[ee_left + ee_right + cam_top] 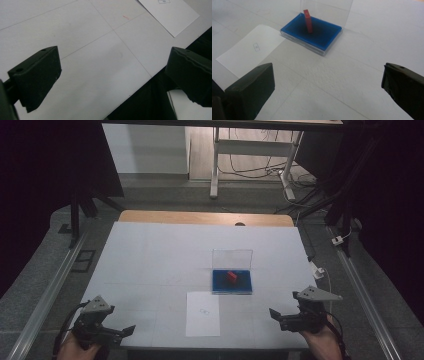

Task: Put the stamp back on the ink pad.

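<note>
A clear plastic case (pixel 232 279) with a blue lining (pixel 312 32) lies open at the middle of the white table, its clear lid (pixel 232 257) standing upright at the back. A small red block (pixel 231 276) (pixel 307 21) stands on end inside it. A white sheet of paper (pixel 202 313) (pixel 249 50) with a small printed mark lies just in front of the case. My left gripper (pixel 127 330) (pixel 112 80) is open over the table's near left corner, holding nothing. My right gripper (pixel 274 312) (pixel 327 90) is open at the near right, facing the case.
The white tabletop (pixel 160 260) has a wooden strip (pixel 205 218) along its far edge. Metal rails (pixel 50 290) run along both sides. A desk frame with cables (pixel 255 165) stands beyond on the floor. The paper's corner (pixel 170 15) reaches near the front edge.
</note>
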